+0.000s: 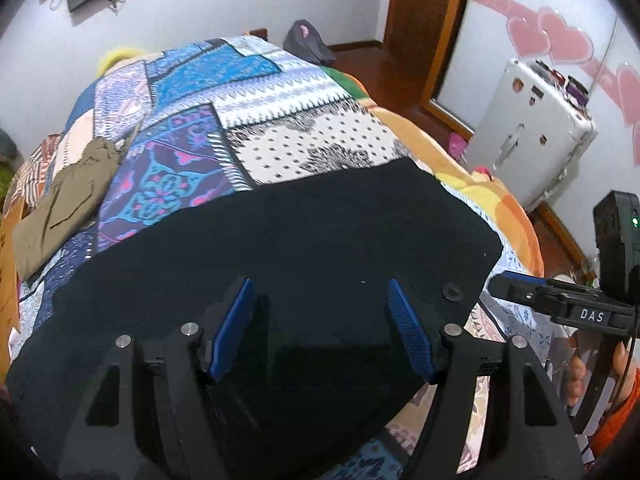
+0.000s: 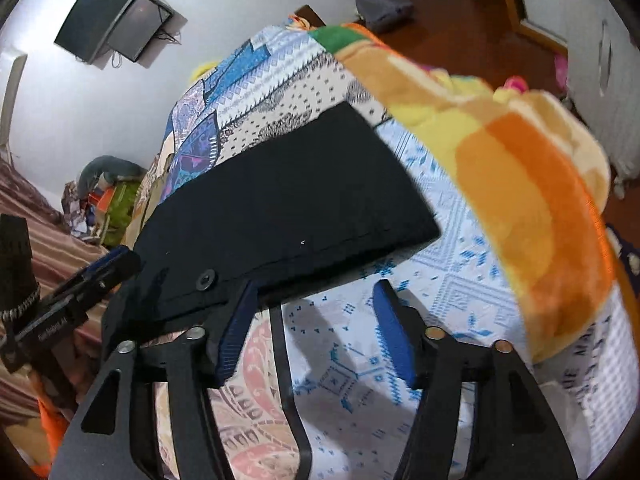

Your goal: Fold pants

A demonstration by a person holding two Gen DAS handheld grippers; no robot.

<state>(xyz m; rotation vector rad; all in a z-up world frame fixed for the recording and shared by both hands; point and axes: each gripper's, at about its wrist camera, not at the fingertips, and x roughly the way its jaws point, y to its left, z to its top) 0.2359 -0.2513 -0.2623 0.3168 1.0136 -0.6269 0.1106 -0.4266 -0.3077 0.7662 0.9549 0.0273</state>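
Black pants (image 1: 280,240) lie folded flat on the patchwork bed cover (image 1: 240,92), with a button (image 1: 452,291) near their right edge. My left gripper (image 1: 322,328) hovers over the near part of the pants, its blue pads wide apart and nothing pinched between them. In the right wrist view the pants (image 2: 288,192) lie ahead and to the left. My right gripper (image 2: 316,332) stands open over the white and blue sheet (image 2: 440,280). Its left pad sits just beside the pants' near corner by the button (image 2: 205,279). Each gripper shows at the other view's edge.
An olive garment (image 1: 64,200) lies on the bed's left side. An orange and yellow blanket (image 2: 520,184) is bunched along the right edge. A white cabinet (image 1: 532,140) stands on the wood floor beyond the bed, and a grey bag (image 1: 308,42) is by the far wall.
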